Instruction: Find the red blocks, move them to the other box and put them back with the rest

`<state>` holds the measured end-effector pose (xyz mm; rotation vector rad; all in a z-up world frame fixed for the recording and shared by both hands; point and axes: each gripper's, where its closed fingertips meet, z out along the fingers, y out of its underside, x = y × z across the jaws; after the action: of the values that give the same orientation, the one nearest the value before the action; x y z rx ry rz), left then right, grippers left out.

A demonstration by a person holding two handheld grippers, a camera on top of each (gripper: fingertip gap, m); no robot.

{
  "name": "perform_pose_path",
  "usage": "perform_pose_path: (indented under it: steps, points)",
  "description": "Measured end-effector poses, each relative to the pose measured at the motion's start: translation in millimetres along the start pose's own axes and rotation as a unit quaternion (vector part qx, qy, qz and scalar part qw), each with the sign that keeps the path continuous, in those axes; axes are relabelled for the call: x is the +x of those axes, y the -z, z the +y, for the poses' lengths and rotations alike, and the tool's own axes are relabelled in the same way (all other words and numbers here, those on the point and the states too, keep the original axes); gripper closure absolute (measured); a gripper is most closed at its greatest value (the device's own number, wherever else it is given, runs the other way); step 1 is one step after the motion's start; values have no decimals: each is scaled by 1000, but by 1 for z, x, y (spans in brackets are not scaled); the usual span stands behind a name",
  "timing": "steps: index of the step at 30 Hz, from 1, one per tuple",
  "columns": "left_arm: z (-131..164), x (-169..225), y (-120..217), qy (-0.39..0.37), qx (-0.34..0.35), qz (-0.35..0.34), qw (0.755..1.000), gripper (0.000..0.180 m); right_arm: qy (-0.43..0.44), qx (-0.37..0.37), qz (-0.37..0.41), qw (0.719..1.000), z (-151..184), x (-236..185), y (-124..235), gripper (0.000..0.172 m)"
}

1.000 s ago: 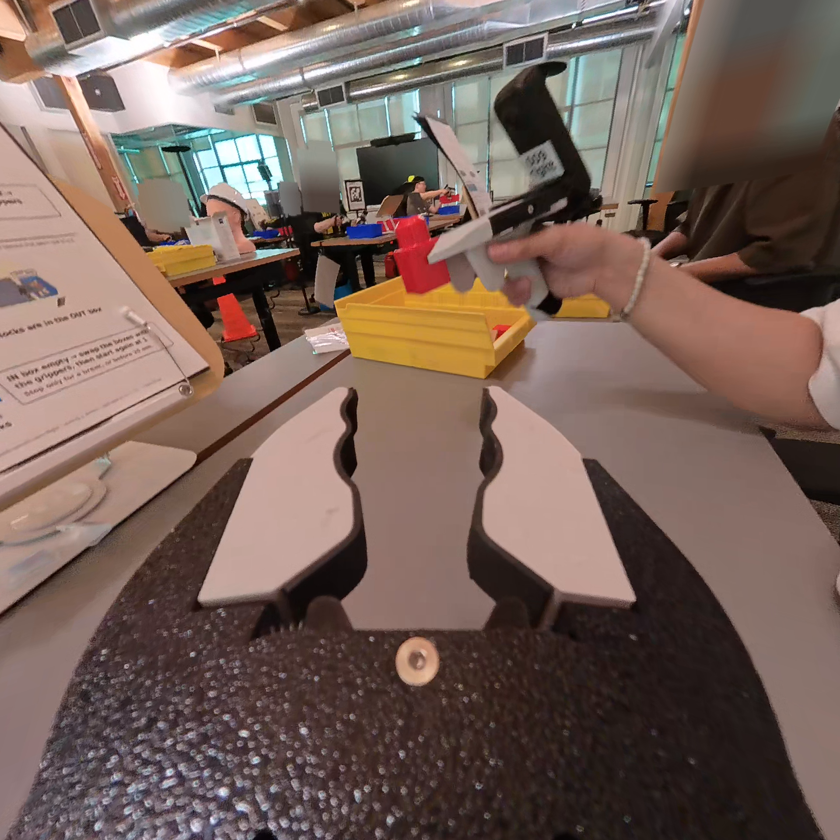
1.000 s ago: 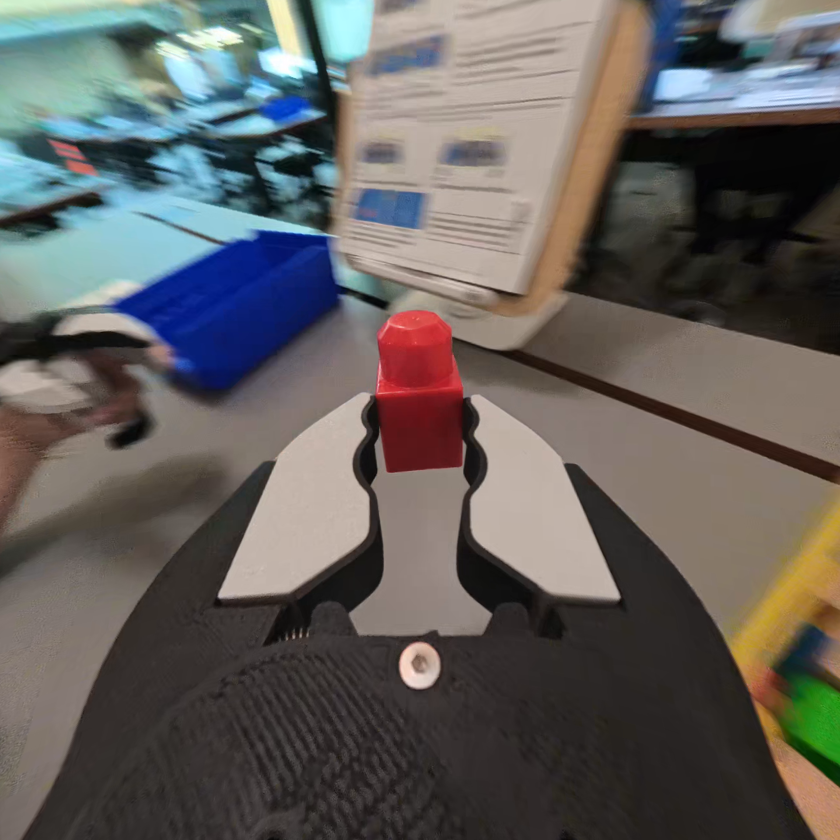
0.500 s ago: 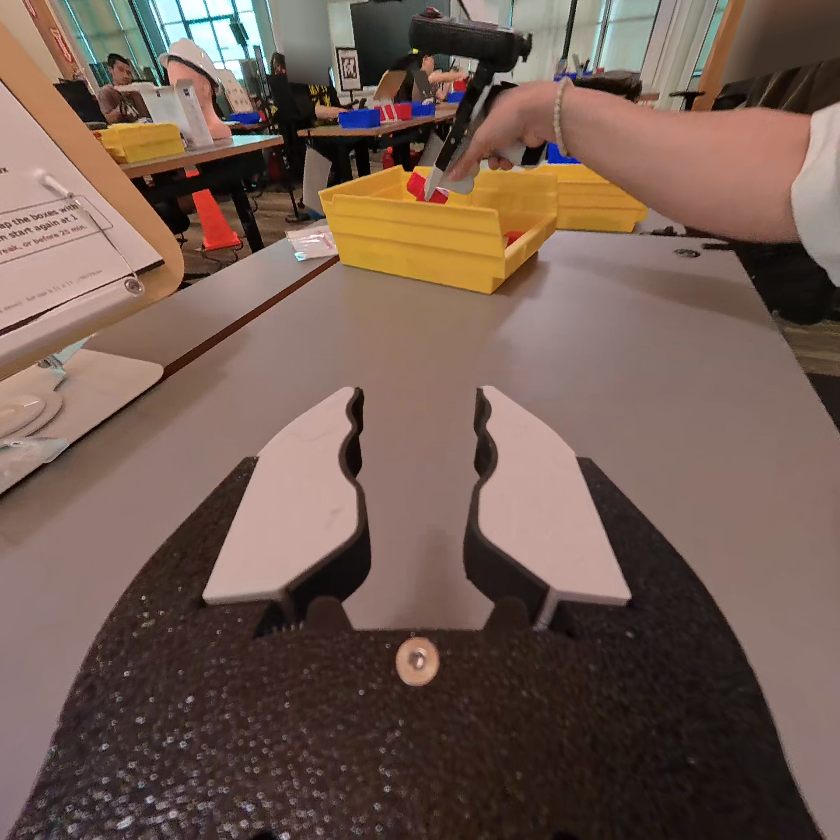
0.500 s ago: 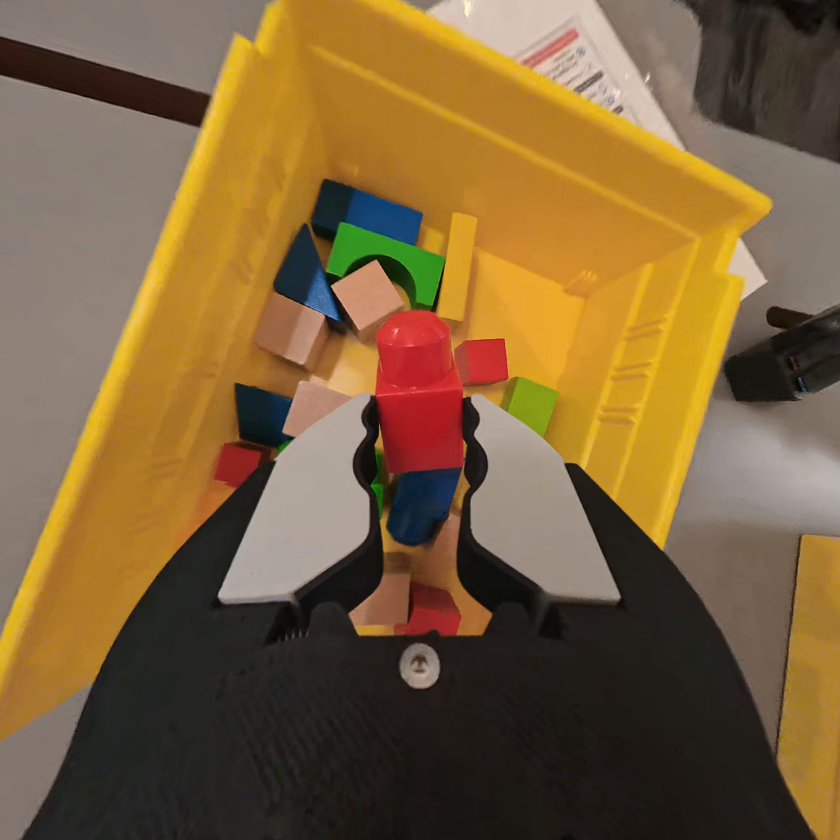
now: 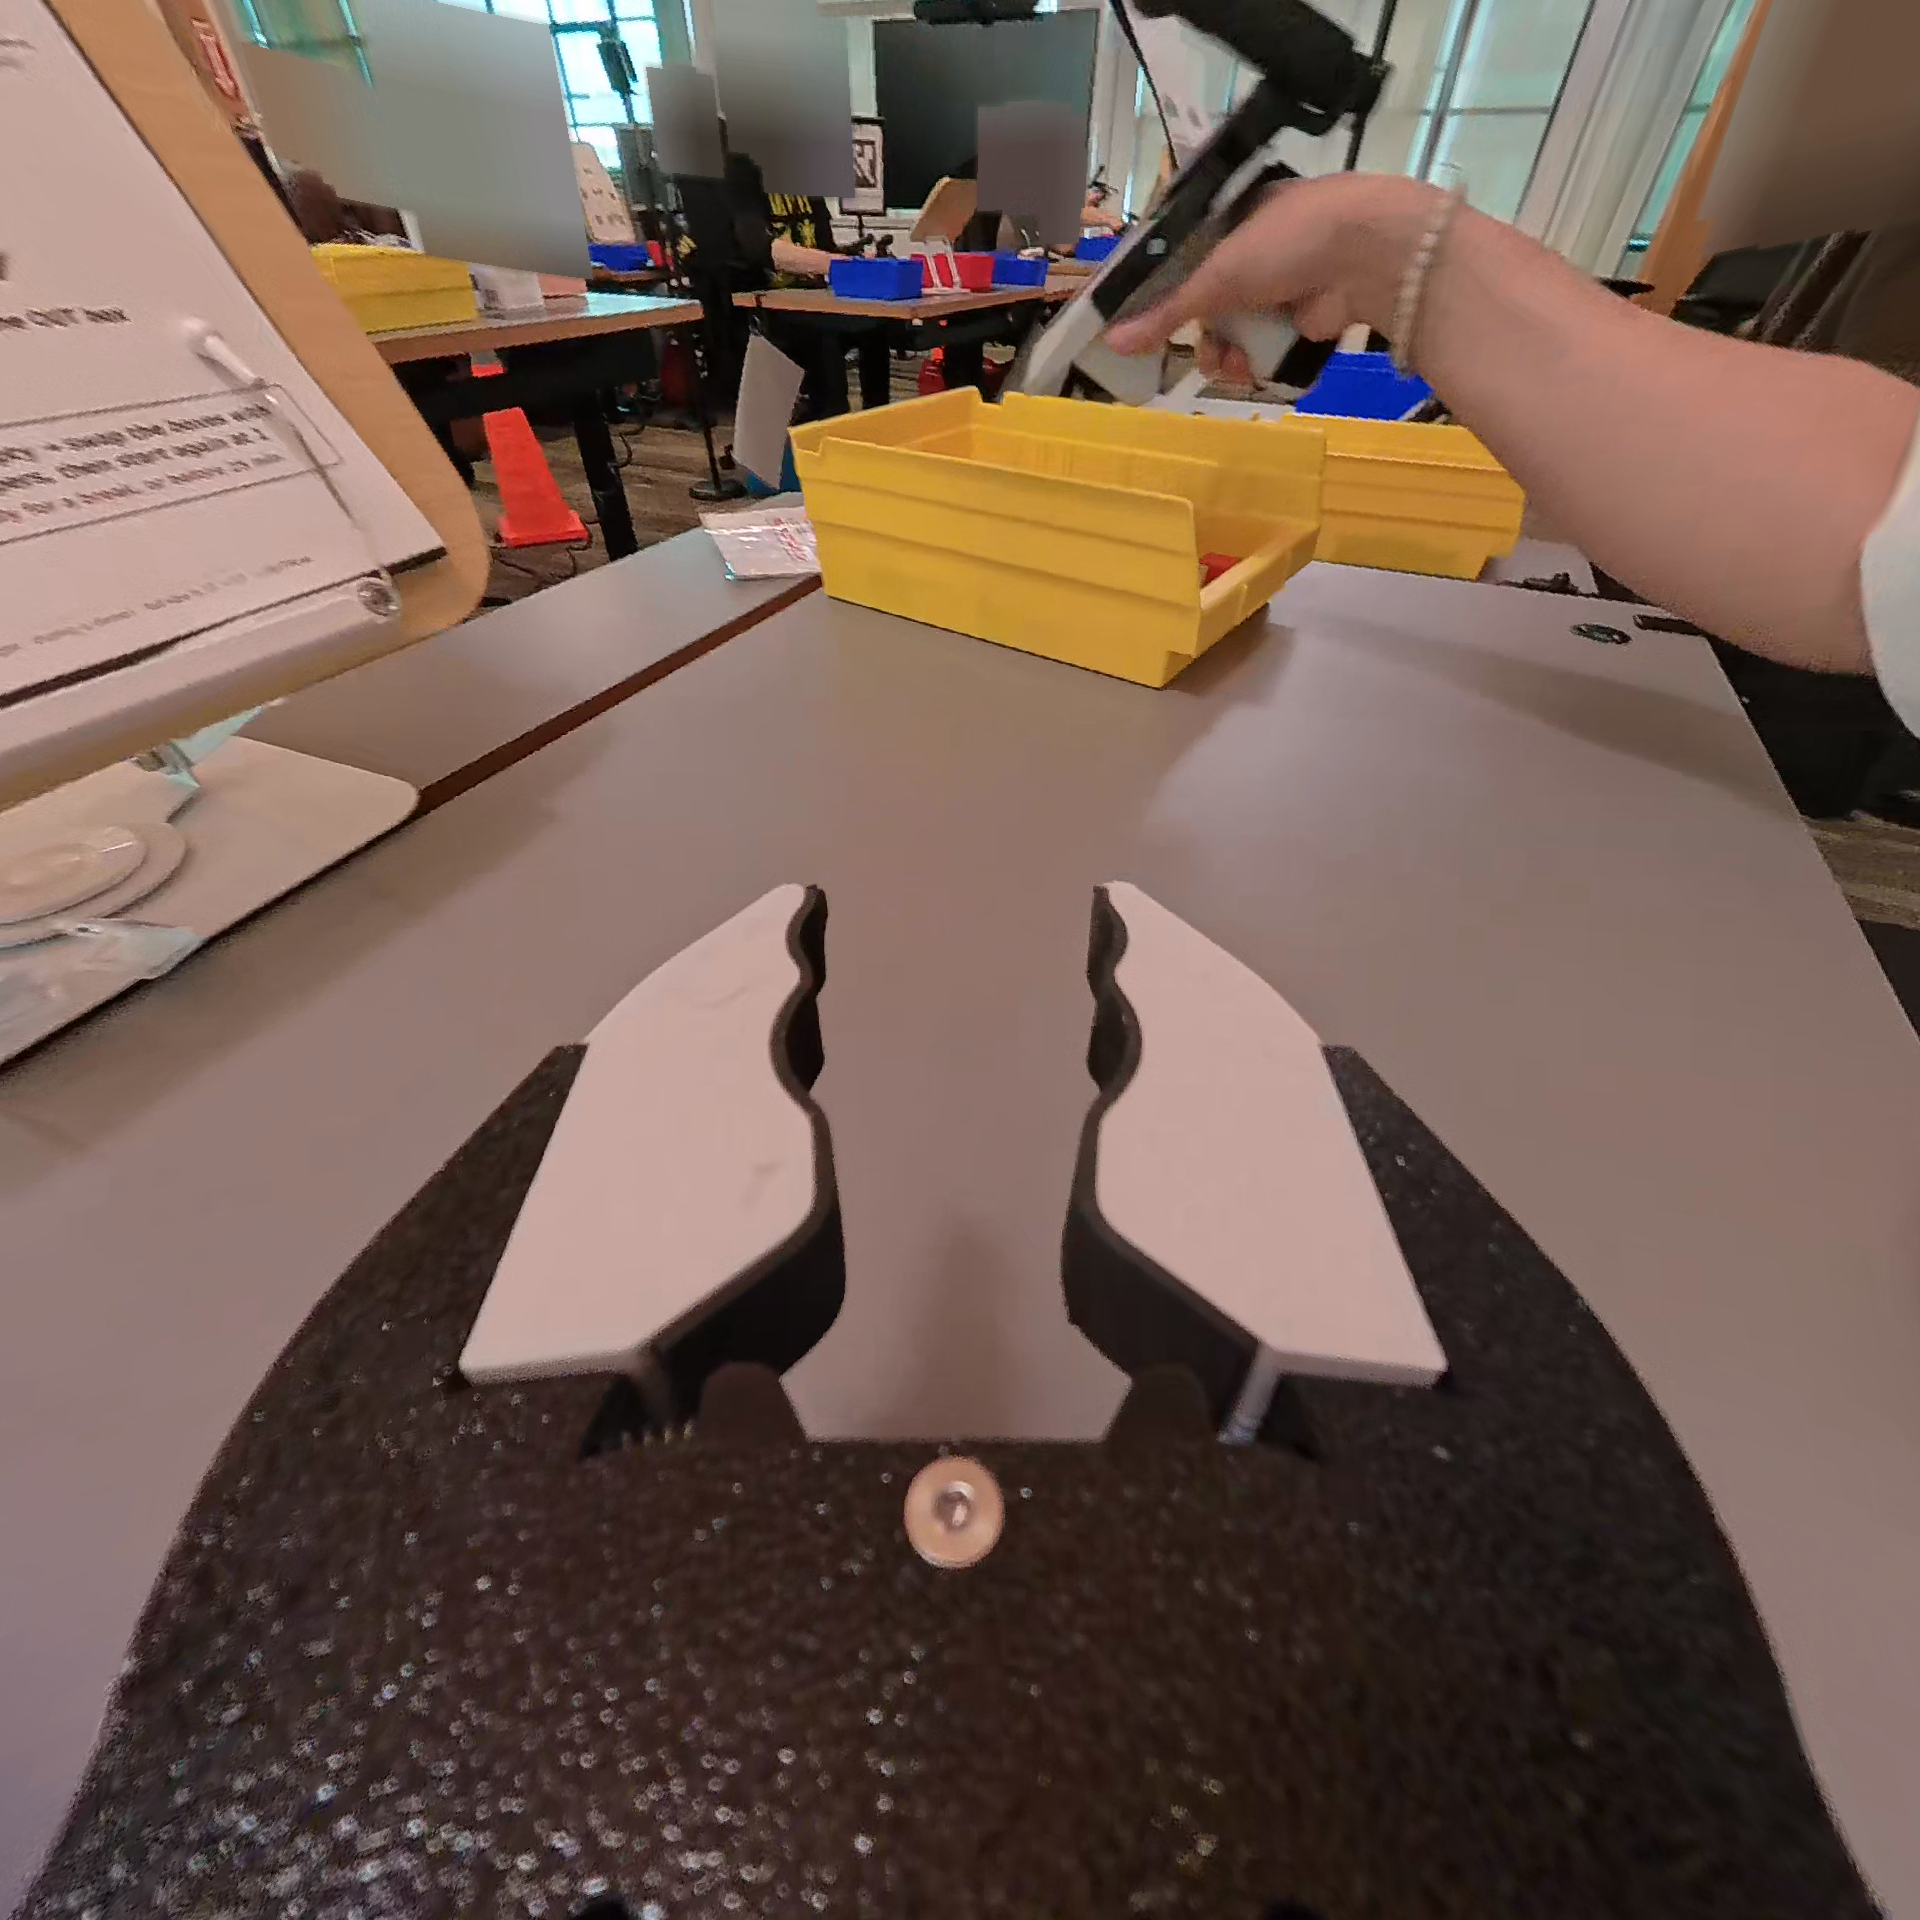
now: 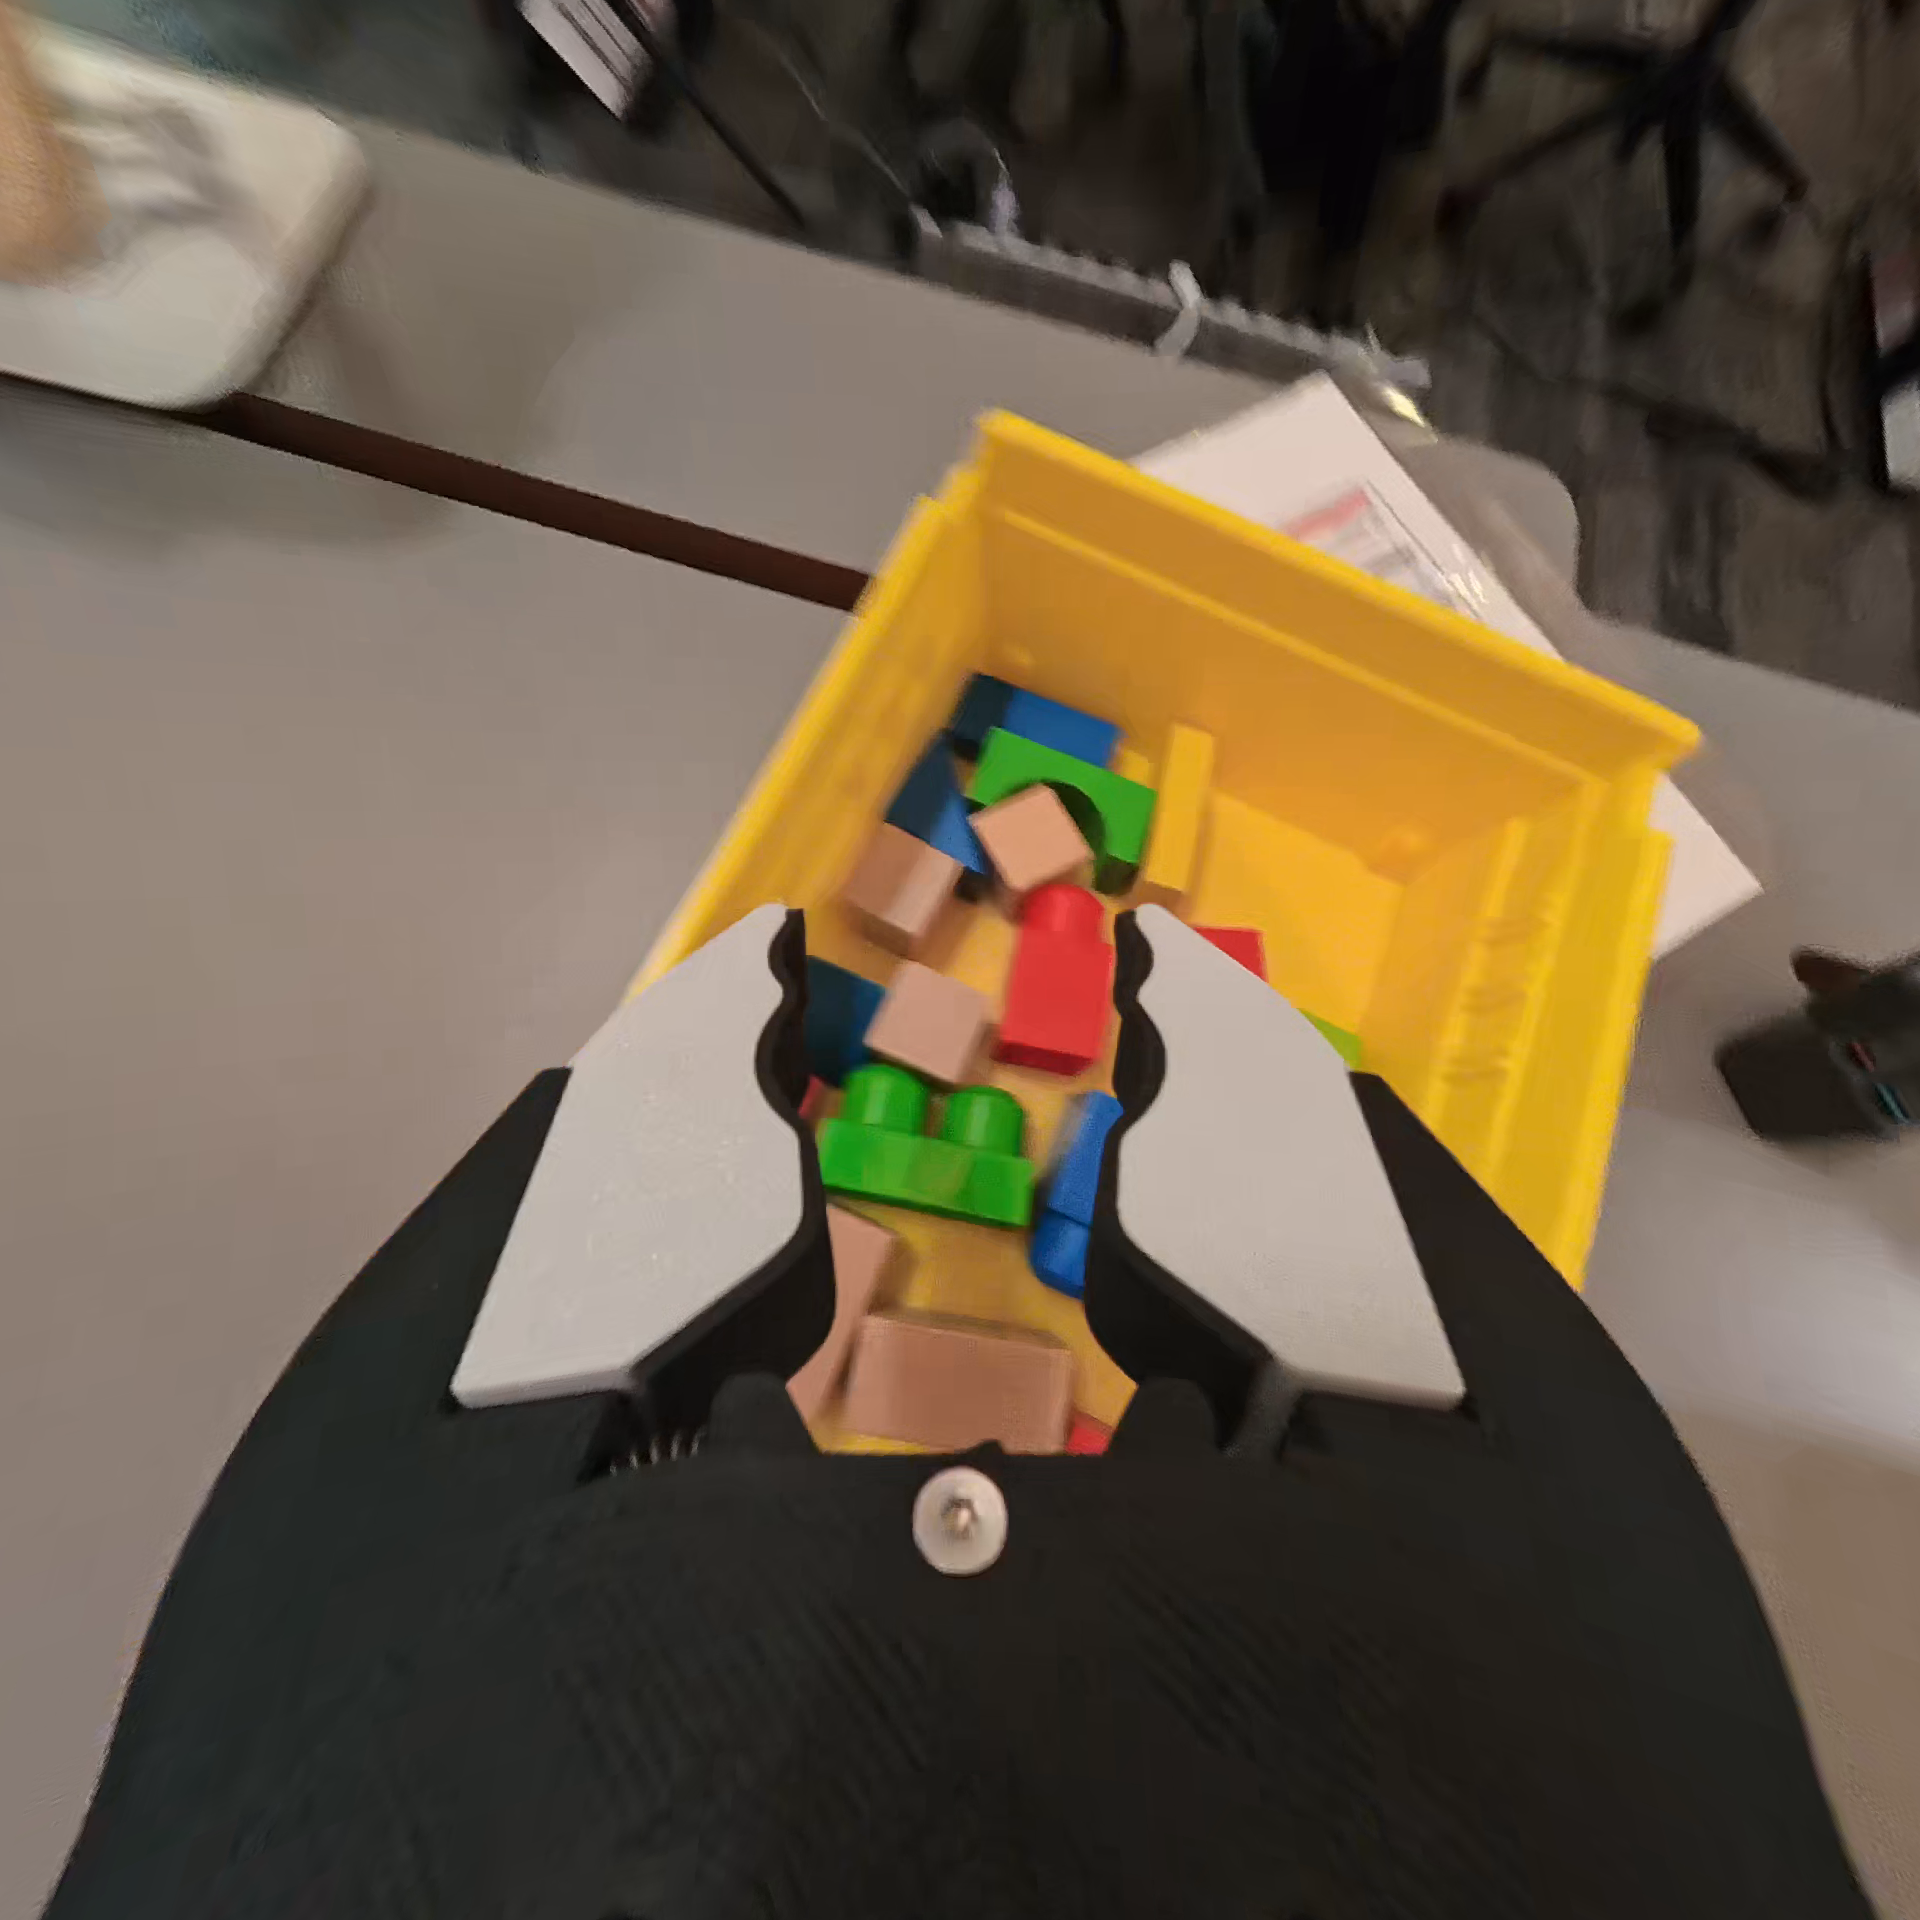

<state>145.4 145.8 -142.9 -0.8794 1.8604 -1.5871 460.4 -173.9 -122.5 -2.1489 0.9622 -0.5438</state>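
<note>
Our right gripper (image 6: 961, 935) hangs with fingers spread over the yellow box (image 6: 1496, 1039); the red block (image 6: 1055, 987) lies inside among green, blue and tan blocks. Our left gripper (image 5: 958, 904), fingers apart, grips nothing above the bare surface (image 5: 1351, 831).

A white instruction sheet (image 5: 156, 416) on a tilted wooden stand carries printed lines, mostly blurred. A bagged paper (image 5: 764, 540) beside the yellow bin (image 5: 997, 551) on the table bears red print, too small to make out. A black-and-white marker sign (image 5: 865, 161) hangs far back.
</note>
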Motion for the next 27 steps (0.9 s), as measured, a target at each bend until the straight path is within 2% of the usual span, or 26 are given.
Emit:
perform_pose_path:
  steps: [3, 7, 11, 14, 20, 25, 27]
  points:
    - [-14, -19, 16, 9, 18, -49, 999, 131, 33, 81, -53, 995, -6, -48, 34, 115]
    - [-33, -69, 62, 56, 8, -166, 985, 133, 26, 168, -108, 979, 7, -106, 71, 116]
    - [-17, -132, 127, 137, -81, -304, 939, 132, 15, 206, -132, 970, 33, -147, 86, 118]
    - [1, -161, 158, 223, -121, -344, 904, 115, 25, 197, -138, 970, 49, -166, 85, 117]
    - [41, -210, 167, 406, -112, -370, 828, 100, 23, 211, -147, 966, 48, -181, 88, 117]
    - [70, -241, 171, 477, -123, -412, 766, 92, 25, 219, -153, 963, 47, -186, 89, 117]
    - [70, -247, 164, 509, -110, -405, 751, 92, 35, 211, -149, 965, 52, -185, 88, 117]
